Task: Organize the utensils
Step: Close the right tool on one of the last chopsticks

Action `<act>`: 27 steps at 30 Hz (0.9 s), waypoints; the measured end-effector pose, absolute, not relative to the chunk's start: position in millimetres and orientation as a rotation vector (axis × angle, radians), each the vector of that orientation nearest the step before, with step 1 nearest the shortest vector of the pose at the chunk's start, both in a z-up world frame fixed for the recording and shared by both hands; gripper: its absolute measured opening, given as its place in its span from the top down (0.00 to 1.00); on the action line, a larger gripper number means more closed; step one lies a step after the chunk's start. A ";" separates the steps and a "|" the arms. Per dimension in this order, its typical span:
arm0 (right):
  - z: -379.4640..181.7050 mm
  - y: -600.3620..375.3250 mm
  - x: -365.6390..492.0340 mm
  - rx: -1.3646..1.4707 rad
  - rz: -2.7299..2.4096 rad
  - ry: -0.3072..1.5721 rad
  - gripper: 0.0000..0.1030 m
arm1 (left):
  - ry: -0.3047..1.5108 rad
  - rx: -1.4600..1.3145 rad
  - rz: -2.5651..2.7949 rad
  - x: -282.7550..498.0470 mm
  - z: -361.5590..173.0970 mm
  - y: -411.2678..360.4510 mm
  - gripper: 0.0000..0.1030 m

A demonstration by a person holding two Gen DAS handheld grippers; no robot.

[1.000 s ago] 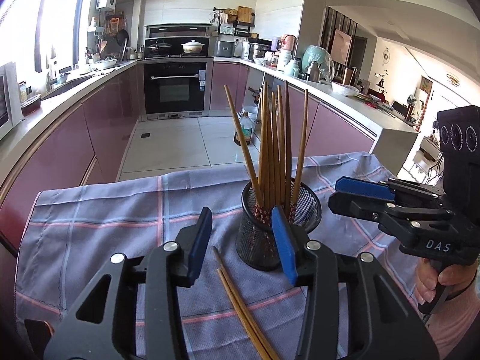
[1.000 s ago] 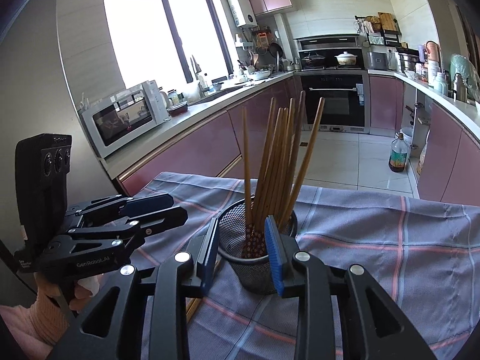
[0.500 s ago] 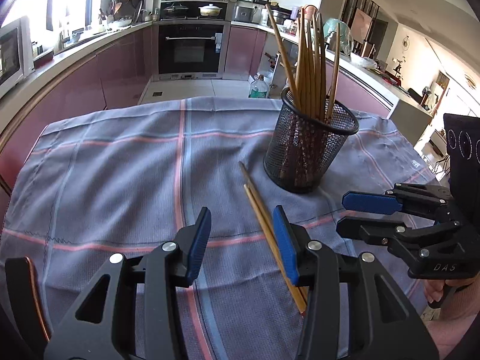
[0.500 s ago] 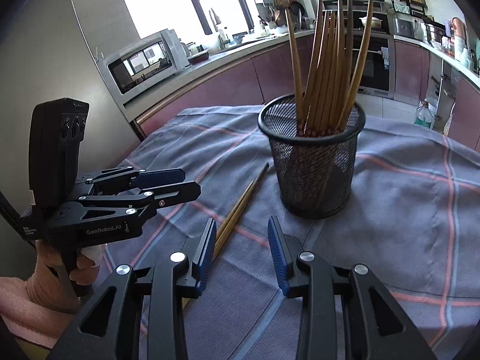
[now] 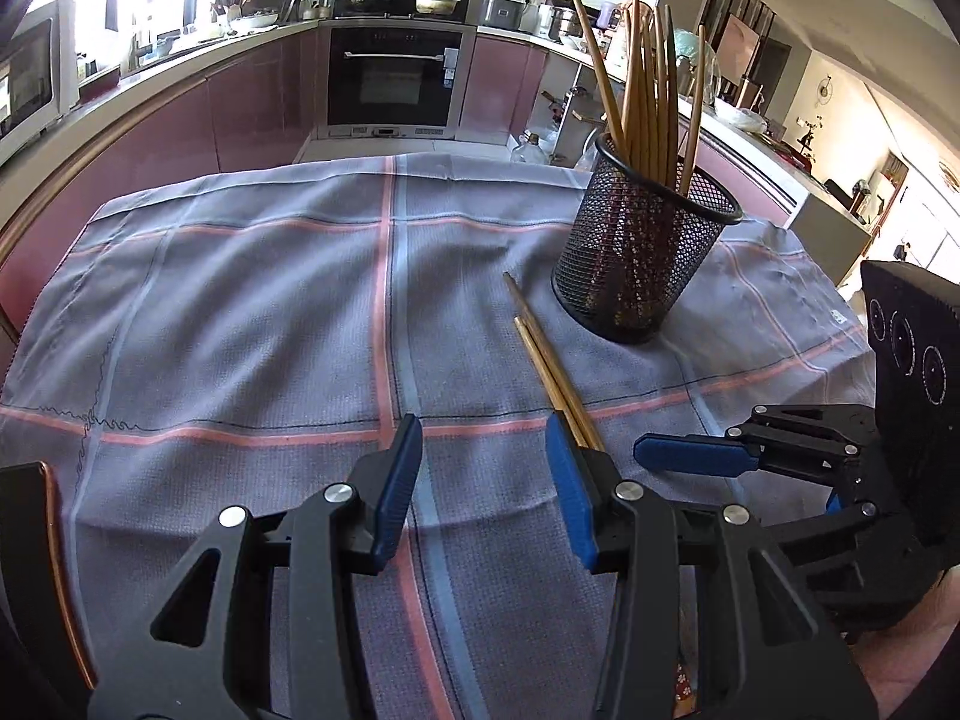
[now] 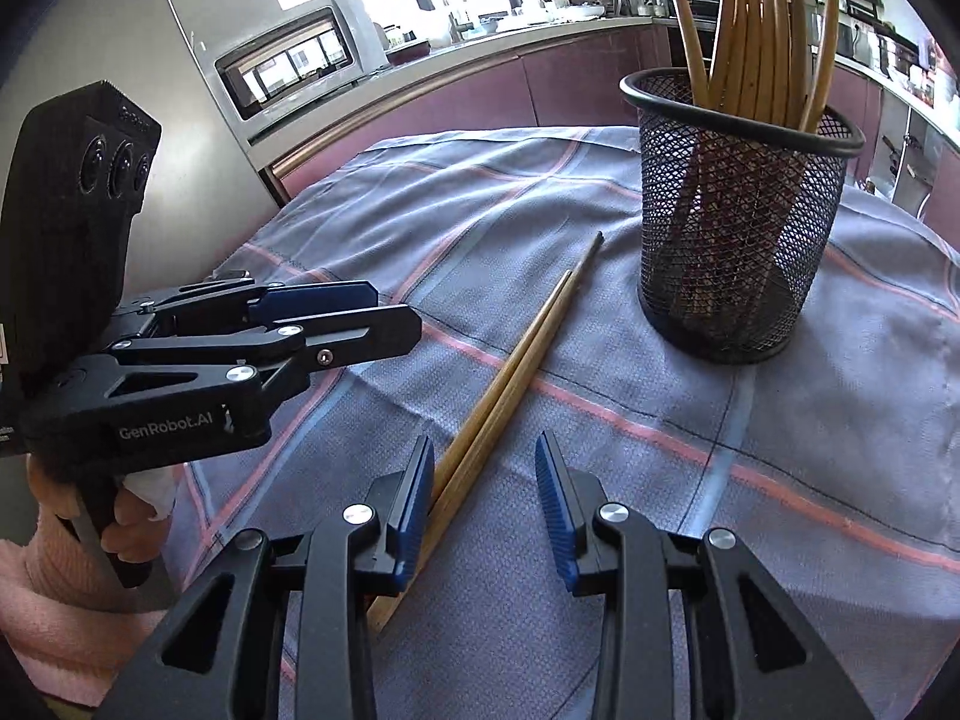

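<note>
A black mesh cup (image 5: pixel 642 252) holding several wooden chopsticks (image 5: pixel 648 90) stands on the checked cloth; it also shows in the right wrist view (image 6: pixel 738 228). Two loose chopsticks (image 5: pixel 549 360) lie flat on the cloth beside the cup, also in the right wrist view (image 6: pixel 510 372). My left gripper (image 5: pixel 483 492) is open and empty, above the cloth, its right finger over the near ends of the loose chopsticks. My right gripper (image 6: pixel 483 504) is open and empty, just above the loose chopsticks' near part. Each gripper shows in the other's view: the right one (image 5: pixel 696 456), the left one (image 6: pixel 336 312).
The blue-grey cloth with pink lines (image 5: pixel 240 312) covers the table. Behind it run purple kitchen cabinets, an oven (image 5: pixel 390 78) and a microwave (image 6: pixel 288 66). The table's far edge is just beyond the cup.
Both grippers have pulled back and risen away from the mesh cup, toward the near side of the table. The cup and the loose chopsticks have stayed in place. Both stay open.
</note>
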State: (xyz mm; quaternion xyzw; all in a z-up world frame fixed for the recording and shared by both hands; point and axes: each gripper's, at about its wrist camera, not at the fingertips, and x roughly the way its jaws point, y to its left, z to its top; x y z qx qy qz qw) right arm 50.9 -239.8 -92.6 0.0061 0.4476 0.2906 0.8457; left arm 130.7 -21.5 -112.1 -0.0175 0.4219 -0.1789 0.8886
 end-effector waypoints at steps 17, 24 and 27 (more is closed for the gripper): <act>-94.0 -264.1 51.1 0.042 0.550 0.958 0.73 | 0.916 0.111 -0.478 121.9 -127.4 -65.6 0.57; -93.4 -264.5 54.8 0.056 0.559 0.953 0.73 | 0.938 0.108 -0.488 125.0 -132.1 -66.7 0.65; -91.2 -262.8 58.1 0.057 0.560 0.949 0.73 | 0.945 0.097 -0.493 126.4 -132.7 -62.3 0.68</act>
